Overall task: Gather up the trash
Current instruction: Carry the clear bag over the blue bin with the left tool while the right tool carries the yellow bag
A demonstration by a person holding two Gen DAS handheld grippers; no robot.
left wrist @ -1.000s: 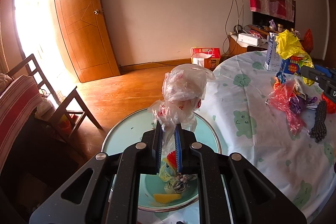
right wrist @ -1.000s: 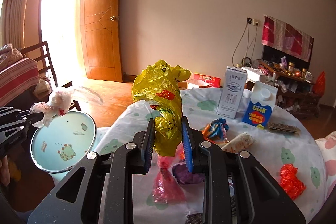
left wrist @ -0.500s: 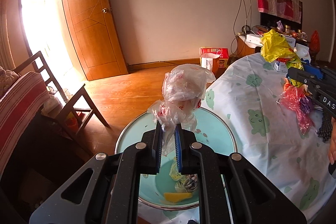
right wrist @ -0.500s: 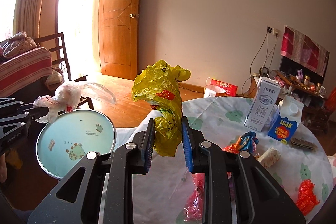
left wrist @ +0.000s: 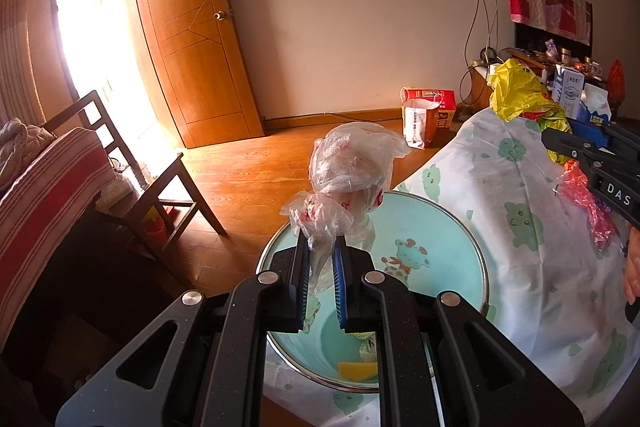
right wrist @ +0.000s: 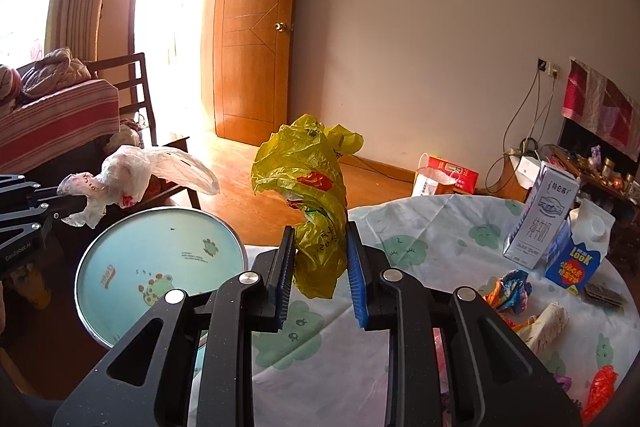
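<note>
My left gripper (left wrist: 320,247) is shut on a crumpled clear plastic bag (left wrist: 352,163) and holds it above the light-blue basin (left wrist: 440,247), which has scraps in its bottom. In the right wrist view the clear bag (right wrist: 128,179) hangs at the left over the basin (right wrist: 160,267). My right gripper (right wrist: 320,243) is shut on a yellow plastic bag (right wrist: 308,179), above the table edge next to the basin. In the left wrist view the yellow bag (left wrist: 520,91) shows at the right.
A round table with a white patterned cloth (right wrist: 440,235) carries two cartons (right wrist: 560,223), crumpled wrappers (right wrist: 508,287) and red plastic (right wrist: 600,387). A wooden chair (left wrist: 152,187), a striped sofa (left wrist: 48,195) and a door (left wrist: 192,47) are at the left. A paper bag (left wrist: 420,123) stands on the floor.
Both grippers have moved left toward the basin with their bags still held. The basin is now more central under the left gripper, and the right gripper has come closer to it.
</note>
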